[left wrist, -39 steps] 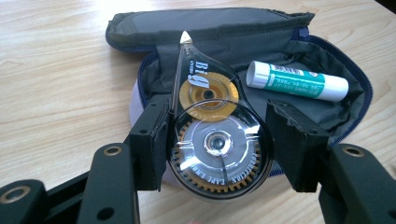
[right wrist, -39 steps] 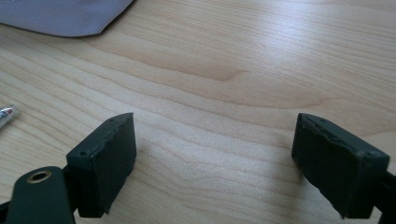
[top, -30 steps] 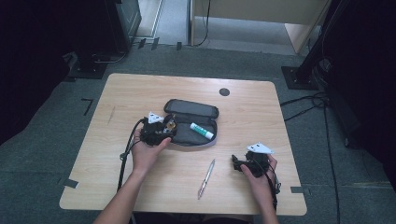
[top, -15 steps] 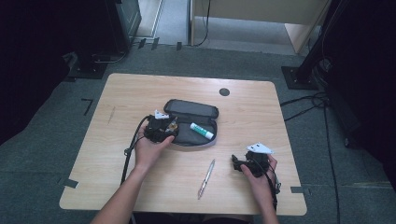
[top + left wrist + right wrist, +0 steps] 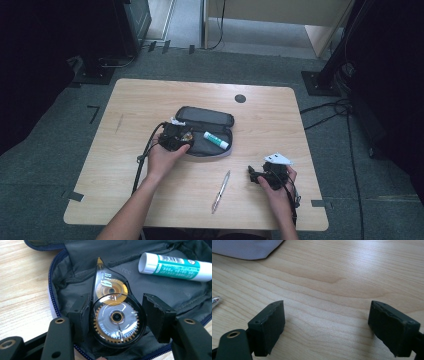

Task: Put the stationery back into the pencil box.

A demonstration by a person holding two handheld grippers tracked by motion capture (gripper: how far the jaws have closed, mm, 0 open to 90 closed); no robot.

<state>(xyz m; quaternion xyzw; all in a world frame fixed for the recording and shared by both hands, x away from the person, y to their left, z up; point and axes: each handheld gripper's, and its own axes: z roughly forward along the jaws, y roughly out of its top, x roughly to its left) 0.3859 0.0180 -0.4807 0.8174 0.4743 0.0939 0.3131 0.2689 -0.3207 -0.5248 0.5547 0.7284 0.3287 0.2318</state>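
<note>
Tape (image 5: 116, 315) sits clamped in the left gripper (image 5: 176, 140), which has edged slightly farther over the open case (image 5: 220, 120) in the past second, near the glue stick (image 5: 172, 266). The right gripper (image 5: 327, 325), wide open and empty, has not moved; a pen (image 5: 220, 191) waits. The drop-off looks imminent.

Open pencil case (image 5: 202, 131) at mid-table (image 5: 125, 100) — correction tape (image 5: 113, 315) in its left part, glue stick (image 5: 216, 140) lying to the right inside. Pen (image 5: 220, 191) on the table nearer, right of centre — well apart from the case.
</note>
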